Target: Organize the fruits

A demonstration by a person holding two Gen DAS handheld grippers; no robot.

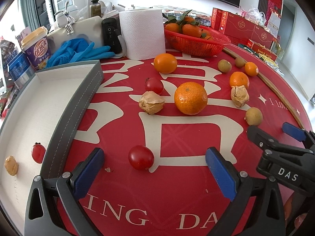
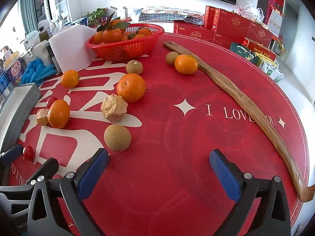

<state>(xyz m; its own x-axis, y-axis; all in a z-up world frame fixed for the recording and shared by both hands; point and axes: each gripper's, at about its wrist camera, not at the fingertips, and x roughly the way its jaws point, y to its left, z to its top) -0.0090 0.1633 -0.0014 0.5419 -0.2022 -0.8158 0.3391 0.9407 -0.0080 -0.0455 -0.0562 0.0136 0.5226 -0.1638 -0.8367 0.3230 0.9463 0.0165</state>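
My left gripper is open, low over the red mat, and a cherry tomato lies between its blue pads, nearer the left one. Ahead sit a large mandarin, a papery husk fruit, another cherry tomato and a smooth orange. The grey tray at left holds a cherry tomato and a yellow fruit. My right gripper is open and empty; a brown longan lies just beyond its left pad, with a husk fruit and a mandarin farther on.
A red basket of leafy mandarins stands at the back beside a paper towel roll. A long wooden stick lies along the right side of the mat. Blue gloves, a cup and red gift boxes crowd the edges.
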